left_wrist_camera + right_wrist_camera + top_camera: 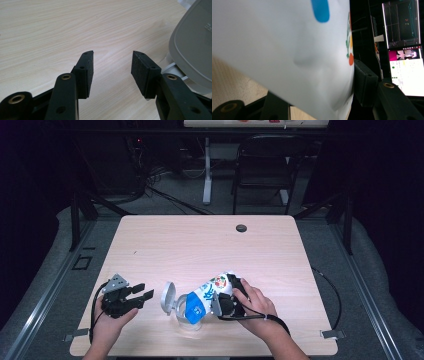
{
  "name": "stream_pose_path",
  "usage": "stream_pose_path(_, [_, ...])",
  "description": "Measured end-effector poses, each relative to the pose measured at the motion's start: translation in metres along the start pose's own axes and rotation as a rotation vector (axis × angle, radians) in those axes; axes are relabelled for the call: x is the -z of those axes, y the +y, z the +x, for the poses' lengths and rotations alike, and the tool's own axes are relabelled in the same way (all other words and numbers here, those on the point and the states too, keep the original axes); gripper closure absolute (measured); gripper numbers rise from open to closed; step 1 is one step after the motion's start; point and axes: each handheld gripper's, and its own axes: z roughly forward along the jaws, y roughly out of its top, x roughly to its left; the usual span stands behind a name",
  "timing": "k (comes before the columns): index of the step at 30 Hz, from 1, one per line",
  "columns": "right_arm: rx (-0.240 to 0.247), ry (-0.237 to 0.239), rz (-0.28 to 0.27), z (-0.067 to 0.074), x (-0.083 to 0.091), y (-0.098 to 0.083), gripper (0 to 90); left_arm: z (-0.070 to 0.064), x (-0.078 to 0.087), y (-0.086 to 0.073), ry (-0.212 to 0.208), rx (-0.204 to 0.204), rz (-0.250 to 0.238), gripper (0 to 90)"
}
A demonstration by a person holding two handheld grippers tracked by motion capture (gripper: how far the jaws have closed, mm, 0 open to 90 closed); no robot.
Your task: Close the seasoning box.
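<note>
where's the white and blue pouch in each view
High view: the pouch is at lower centre, tilted over the clear container, in the right gripper.
Left gripper view: not in it.
Right gripper view: the pouch looms close between the jaws.
Shared landmark: the wooden table.

High view above the near table (150,240) edge facing forward-down, gripper views low along their jaws, sharing the near-edge tabletop.

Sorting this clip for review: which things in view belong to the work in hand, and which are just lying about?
In the work:
- white printed pouch, tipped over the container, clamped in the right gripper
- clear container with grey flip lid
- left gripper, jaws open, beside it

Lying about:
- black chair
- floor cables
- table grommet
</note>
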Motion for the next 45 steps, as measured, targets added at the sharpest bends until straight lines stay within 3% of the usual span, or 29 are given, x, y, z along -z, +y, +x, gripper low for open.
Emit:
stream_pose_path(8, [0.022, -0.016, 0.005, -0.0005, 0.0008, 0.0011, 49.9, 0.0008, -0.0001, -0.0002, 0.001, 0.000, 0.002, 53.2])
stream_pose_path(10, [0.007, -0.013, -0.010, 0.0002, -0.0006, 0.0009, 50.0, 0.0009, -0.0002, -0.0002, 0.000, -0.001, 0.003, 53.1])
stream_pose_path(45, [0.099, -0.061, -0.013, -0.0017, 0.0018, 0.0065, 50.6, 0.0012, 0.0003, 0.0000, 0.004, 0.004, 0.002, 53.1])
